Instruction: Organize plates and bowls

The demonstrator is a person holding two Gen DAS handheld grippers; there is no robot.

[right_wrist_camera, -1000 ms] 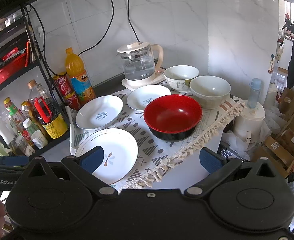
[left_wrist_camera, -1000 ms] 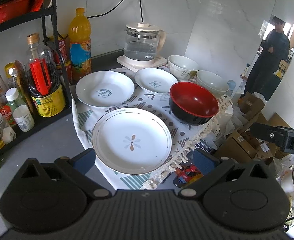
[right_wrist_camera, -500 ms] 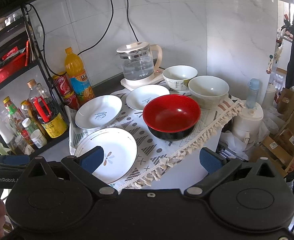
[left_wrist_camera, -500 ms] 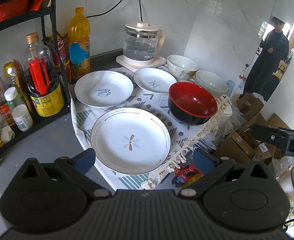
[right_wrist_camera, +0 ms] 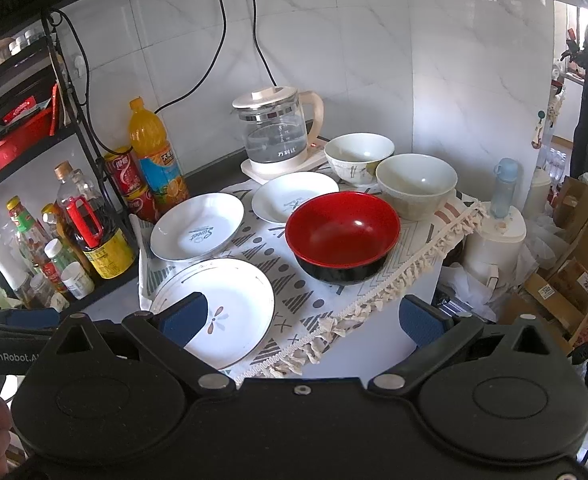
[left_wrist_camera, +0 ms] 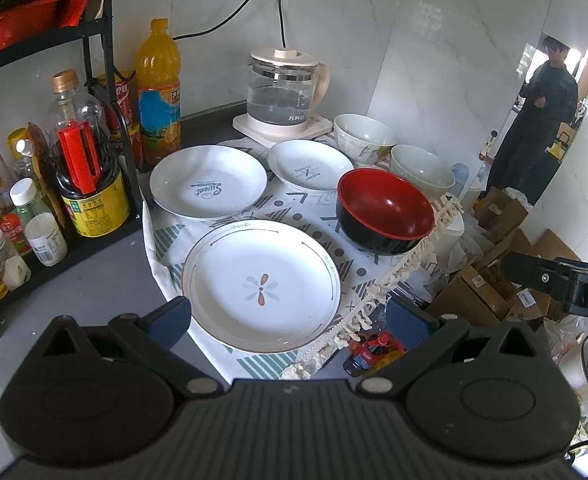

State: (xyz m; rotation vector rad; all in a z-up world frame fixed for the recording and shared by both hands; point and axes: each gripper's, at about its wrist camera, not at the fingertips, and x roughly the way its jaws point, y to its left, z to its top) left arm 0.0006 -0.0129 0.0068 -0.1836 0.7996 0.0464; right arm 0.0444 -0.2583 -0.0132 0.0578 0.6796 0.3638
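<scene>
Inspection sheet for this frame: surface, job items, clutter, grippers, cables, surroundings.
Surface: patterned cloth with a fringed edge over a grey counter.
Job's things: three white plates, flower plate nearest; red bowl; two pale bowls behind it; none stacked.
Clutter: kettle, orange drink bottle, bottles on a black rack.
Grippers: left gripper and right gripper both open, holding nothing.
Cables: two black cords plugged into wall sockets.
Surroundings: cardboard boxes on the floor, a person standing in the doorway.
</scene>
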